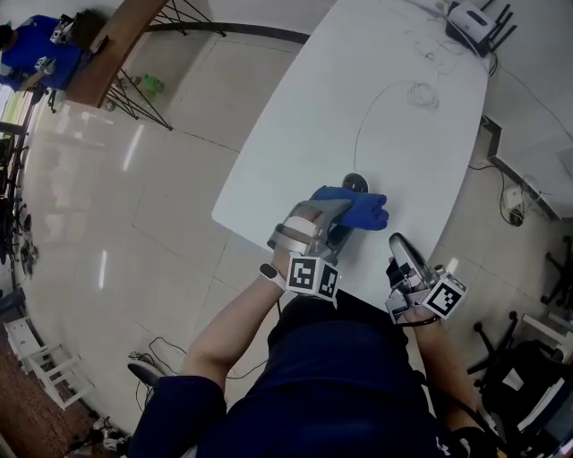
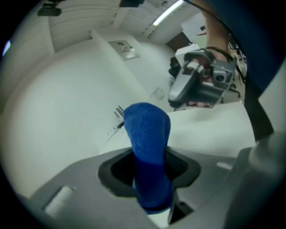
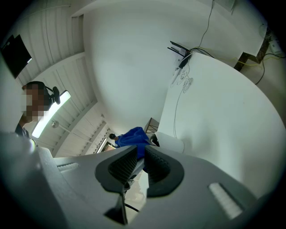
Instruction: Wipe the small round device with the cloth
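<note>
R gripper [image 1: 398, 243]: by the near table edge, just right of the L one. Pads nearly together, only a thin slit between them. Nothing in the slit; cloth shows beyond it.
L gripper [image 1: 345, 224]: over the table's near end, jaws pointing away from the person. Jaws part-spread and pinching the blue cloth; cloth fills the gap between the pads.
Cloth [image 1: 358, 207]: blue, bunched. One end is in the L jaws and the rest sticks out past the tips over the tabletop.
Small round device [image 1: 355, 182]: dark, on the table just beyond the cloth. Its near edge is covered by the cloth in head view. Can't tell if they touch.
Table [image 1: 295, 134]: white, long, rounded near end.
Cable [image 1: 363, 125]: thin, curves along the tabletop from near the device toward the far end.
Router [image 1: 473, 20]: white w/ black antennas, far end of the table.
</note>
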`<state>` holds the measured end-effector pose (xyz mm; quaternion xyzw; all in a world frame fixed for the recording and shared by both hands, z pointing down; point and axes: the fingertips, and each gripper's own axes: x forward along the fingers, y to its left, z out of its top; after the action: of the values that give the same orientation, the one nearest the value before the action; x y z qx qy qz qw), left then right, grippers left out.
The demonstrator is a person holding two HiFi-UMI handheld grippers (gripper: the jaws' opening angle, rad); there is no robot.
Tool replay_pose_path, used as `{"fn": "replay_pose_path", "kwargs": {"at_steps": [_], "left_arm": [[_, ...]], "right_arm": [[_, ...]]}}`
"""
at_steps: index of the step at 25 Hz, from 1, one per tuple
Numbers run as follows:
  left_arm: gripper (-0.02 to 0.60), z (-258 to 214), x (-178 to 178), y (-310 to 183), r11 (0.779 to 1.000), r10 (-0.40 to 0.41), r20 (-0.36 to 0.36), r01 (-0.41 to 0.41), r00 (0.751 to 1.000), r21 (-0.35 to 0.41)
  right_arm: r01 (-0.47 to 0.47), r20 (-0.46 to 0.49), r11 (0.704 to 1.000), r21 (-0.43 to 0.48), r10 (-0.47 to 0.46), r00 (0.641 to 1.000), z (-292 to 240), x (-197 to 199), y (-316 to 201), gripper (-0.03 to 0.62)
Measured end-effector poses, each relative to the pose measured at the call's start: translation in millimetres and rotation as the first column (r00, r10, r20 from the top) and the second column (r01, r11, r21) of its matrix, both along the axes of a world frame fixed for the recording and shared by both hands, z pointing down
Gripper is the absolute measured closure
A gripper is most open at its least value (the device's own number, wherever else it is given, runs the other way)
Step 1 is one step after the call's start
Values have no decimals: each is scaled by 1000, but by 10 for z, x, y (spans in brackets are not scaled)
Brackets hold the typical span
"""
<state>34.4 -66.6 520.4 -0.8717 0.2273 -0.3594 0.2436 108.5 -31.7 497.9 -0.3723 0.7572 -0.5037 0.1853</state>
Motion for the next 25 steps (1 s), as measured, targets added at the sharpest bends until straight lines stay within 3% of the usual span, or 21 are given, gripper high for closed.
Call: {"fn": "replay_pose_path", "kwargs": {"at_steps": [4, 7, 11, 15, 18, 20, 21, 23, 25], "left_arm": [[422, 303, 44, 134, 997, 64, 174, -71, 983, 33], [422, 579, 36, 222, 995, 95, 263, -101, 960, 10], [422, 914, -1, 327, 992, 129, 321, -119, 938, -49], [420, 920, -19, 254, 989, 147, 376, -140, 915, -46], [420, 994, 6, 260, 984, 175, 407, -141, 896, -113], [422, 995, 42, 290, 974, 185, 380, -117, 906, -195], [421, 941, 77, 304, 966, 177, 333, -98, 926, -241], [422, 713, 147, 316, 939, 115, 180, -48, 977, -339], [422, 403, 171, 286, 898, -2, 2, 3, 1000, -440]], "right_arm": [[2, -11, 1000, -3, -2, 1000, 21, -11, 2, 537], [3, 0, 1000, -8, -3, 1000, 35, -22, -9, 537], [-16, -15, 1000, -18, 16, 1000, 72, 24, -25, 537], [-14, -21, 1000, -21, 14, 1000, 91, 26, -29, 537], [-12, -22, 1000, -18, 12, 1000, 100, 27, -29, 537], [-12, -22, 1000, -13, 12, 1000, 96, 23, -28, 537], [-13, -22, 1000, -9, 12, 1000, 87, 21, -27, 537], [-16, -22, 1000, 1, 16, 1000, 59, 21, -27, 537], [-21, -25, 1000, 10, 22, 999, 27, 37, -22, 537]]}}
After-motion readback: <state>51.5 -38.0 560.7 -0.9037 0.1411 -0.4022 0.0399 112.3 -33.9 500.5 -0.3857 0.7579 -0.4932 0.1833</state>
